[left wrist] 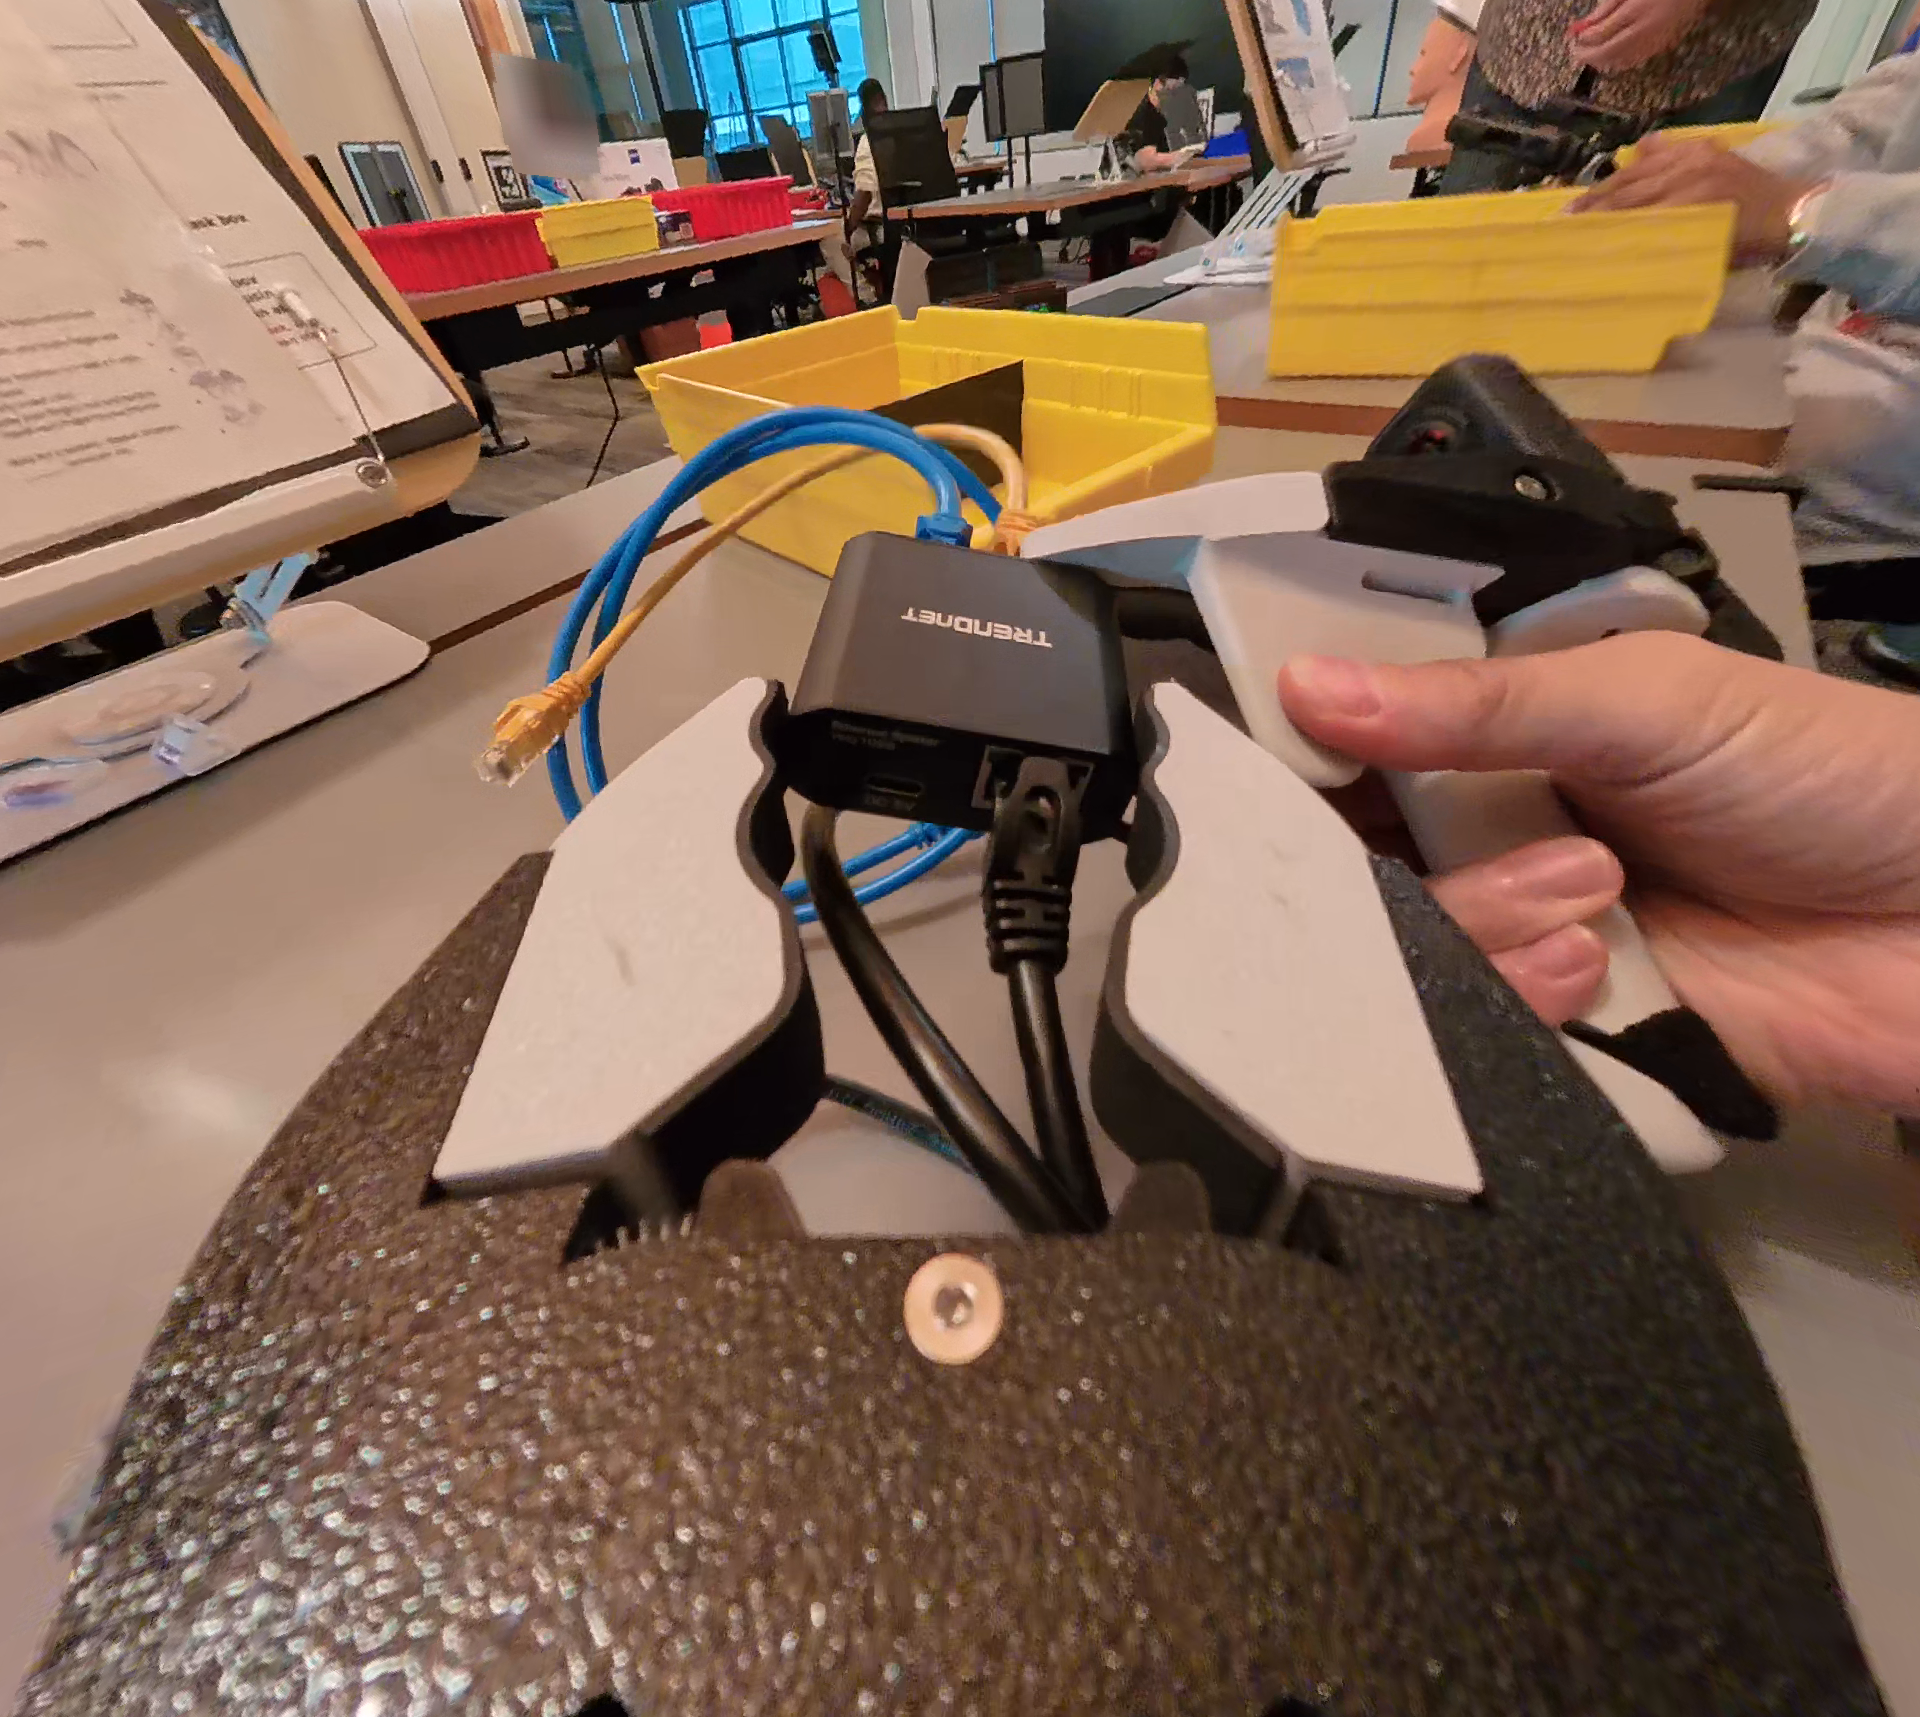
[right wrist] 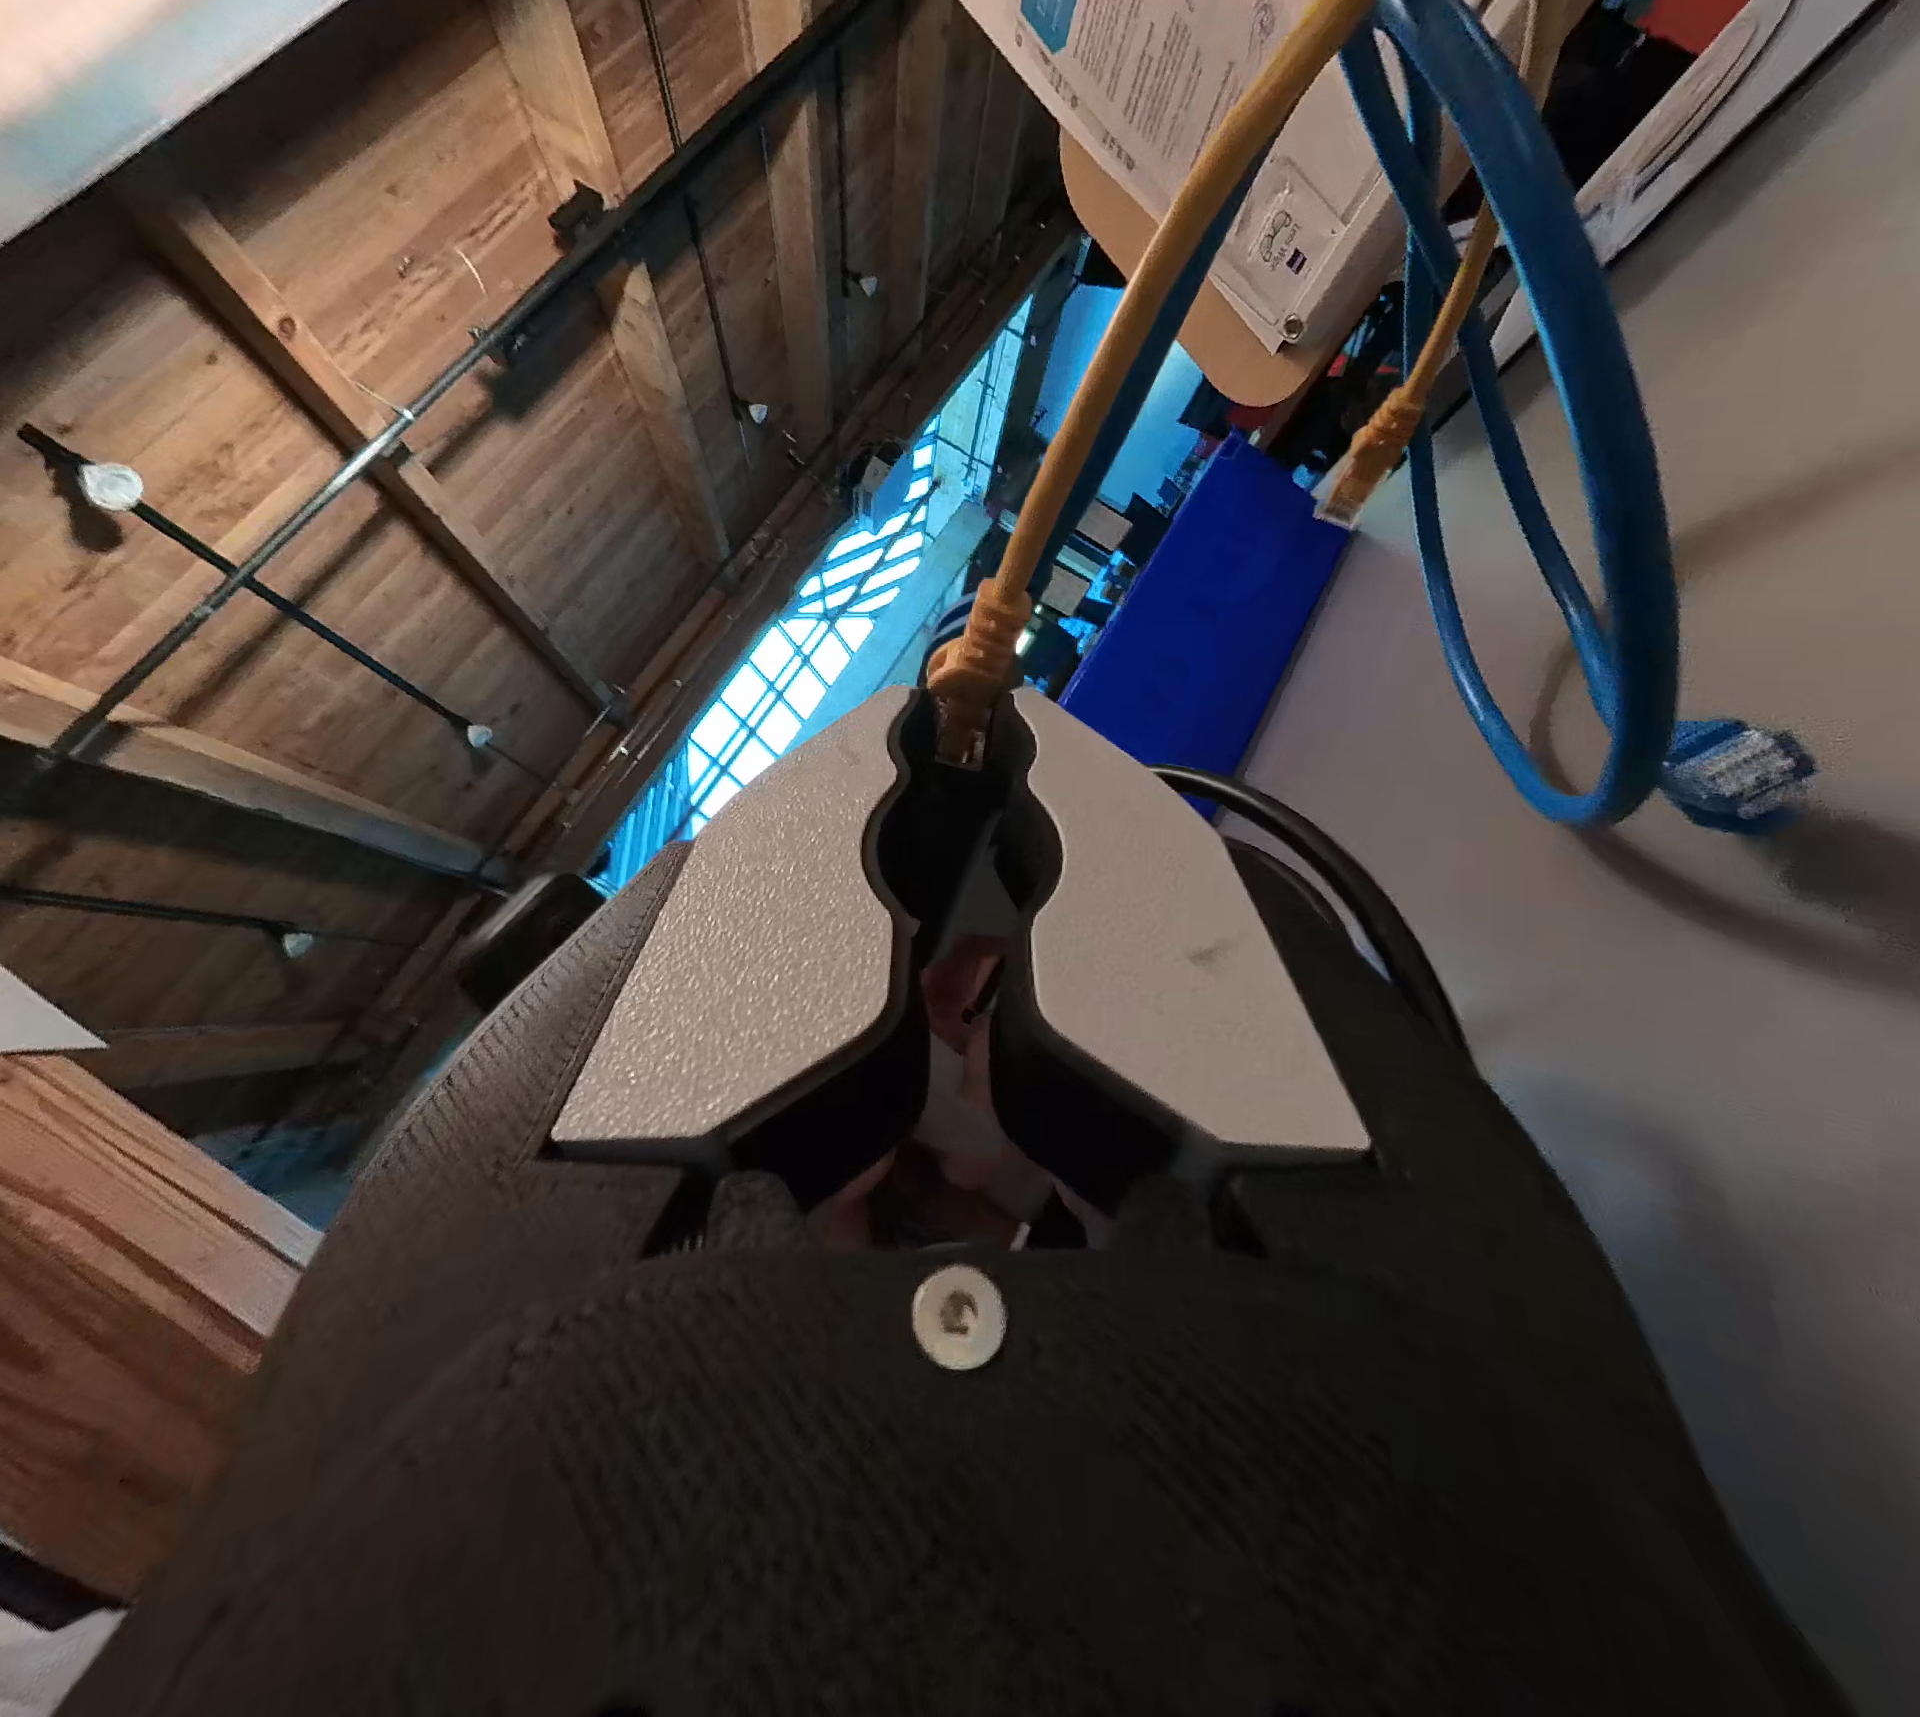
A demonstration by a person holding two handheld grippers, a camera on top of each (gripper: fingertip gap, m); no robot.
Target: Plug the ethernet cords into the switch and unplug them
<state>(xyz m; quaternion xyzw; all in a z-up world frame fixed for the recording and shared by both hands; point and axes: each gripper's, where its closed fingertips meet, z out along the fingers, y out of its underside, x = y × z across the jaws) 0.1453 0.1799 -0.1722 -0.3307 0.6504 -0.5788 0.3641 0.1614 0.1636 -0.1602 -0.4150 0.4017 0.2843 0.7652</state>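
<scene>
My left gripper is shut on the black switch and holds it just above the grey table. A black cord is plugged into the switch's near face. My right gripper is shut on one connector of the yellow ethernet cord. In the left wrist view it reaches in from the right, just behind the switch's far side. The yellow cord's other plug hangs free. A blue ethernet cord loops behind the switch; its plug is loose above the table. The switch's far ports are hidden.
A yellow bin stands behind the switch, and another at the far right by other people's hands. A document stand with papers is on the left. A hand holds the right gripper's handle.
</scene>
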